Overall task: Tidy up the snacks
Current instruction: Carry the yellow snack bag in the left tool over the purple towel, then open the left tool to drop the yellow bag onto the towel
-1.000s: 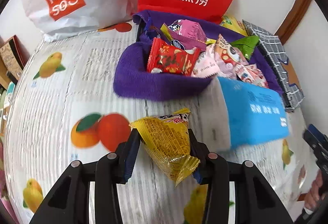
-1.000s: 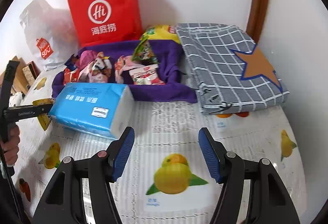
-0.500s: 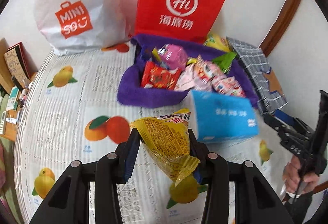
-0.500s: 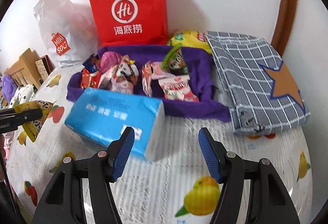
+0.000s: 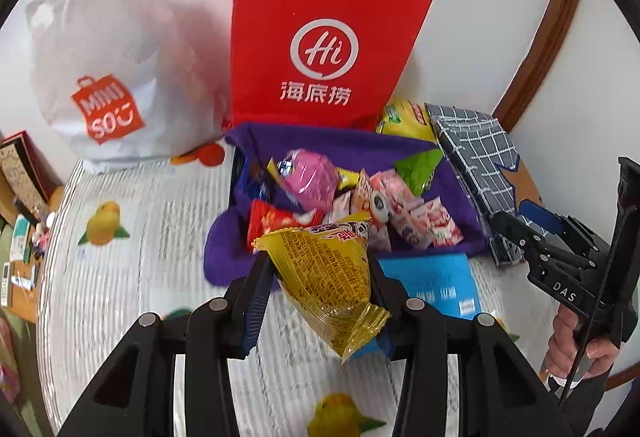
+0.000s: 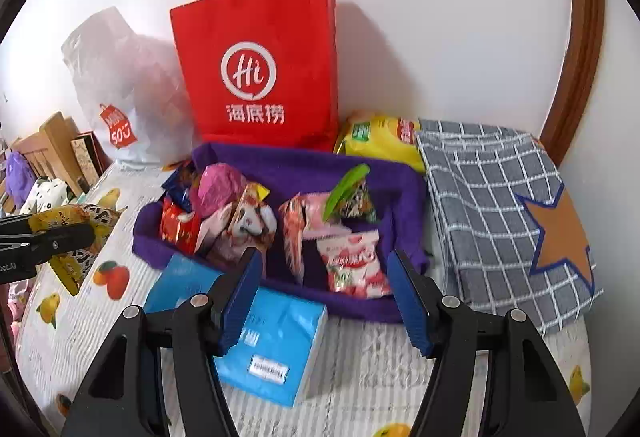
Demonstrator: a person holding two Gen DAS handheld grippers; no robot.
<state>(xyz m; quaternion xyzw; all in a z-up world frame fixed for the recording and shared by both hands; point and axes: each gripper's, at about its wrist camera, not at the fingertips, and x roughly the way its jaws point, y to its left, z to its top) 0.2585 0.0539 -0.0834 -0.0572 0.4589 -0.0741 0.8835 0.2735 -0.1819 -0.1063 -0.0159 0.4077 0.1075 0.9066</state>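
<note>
My left gripper [image 5: 320,277] is shut on a yellow snack packet [image 5: 326,269] and holds it in the air in front of the purple basket [image 5: 224,253]. The basket holds several snack packets, among them a pink one [image 5: 312,177] and a red one [image 5: 276,219]. In the right wrist view the same packet [image 6: 76,233] shows at the far left, left of the basket [image 6: 360,173]. My right gripper [image 6: 324,289] is open and empty, above the near rim of the basket and a blue tissue pack [image 6: 276,341].
A red paper bag [image 5: 316,53] and a white plastic bag [image 5: 112,65] stand against the wall behind the basket. A folded grey checked cloth [image 6: 504,213] lies to the right. A yellow bag [image 6: 380,137] sits behind the basket. The table has a fruit-print cover [image 5: 120,269].
Both grippers have risen and pulled back from the table. The left one has carried the yellow packet up with it. The right gripper stayed open.
</note>
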